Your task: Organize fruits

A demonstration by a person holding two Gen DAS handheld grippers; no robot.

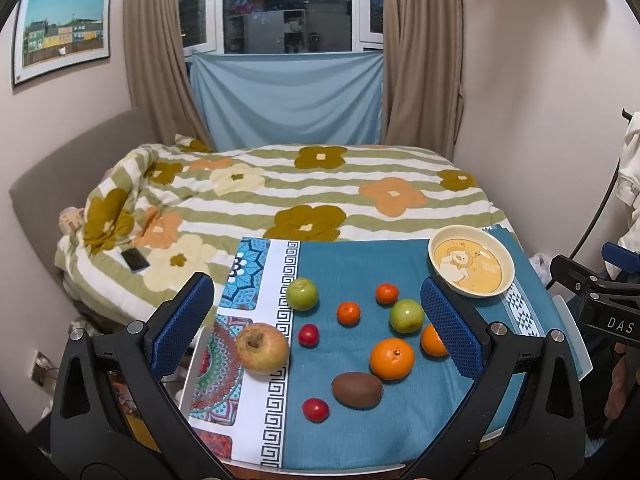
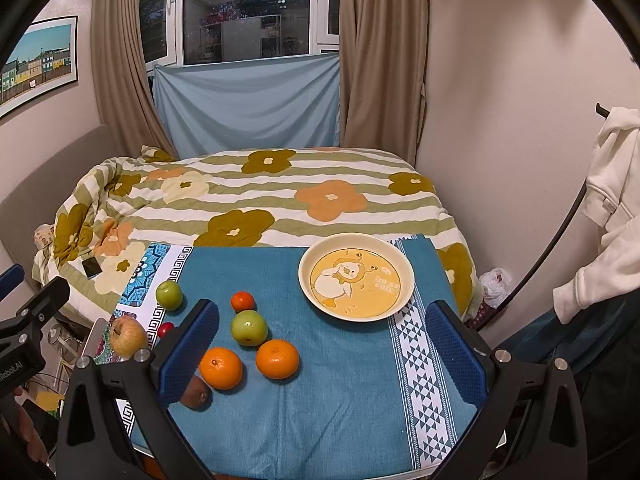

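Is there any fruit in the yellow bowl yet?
No, the yellow bowl holds nothing but its cartoon picture, and the fruit, like the big orange, lies out on the blue cloth.

The fruits [image 2: 248, 327] are lying loose on my bench [image 2: 328, 408], left of the bowl [image 2: 356, 277], which is sitting at the far right corner. The bed [image 2: 256, 196] is lying behind.
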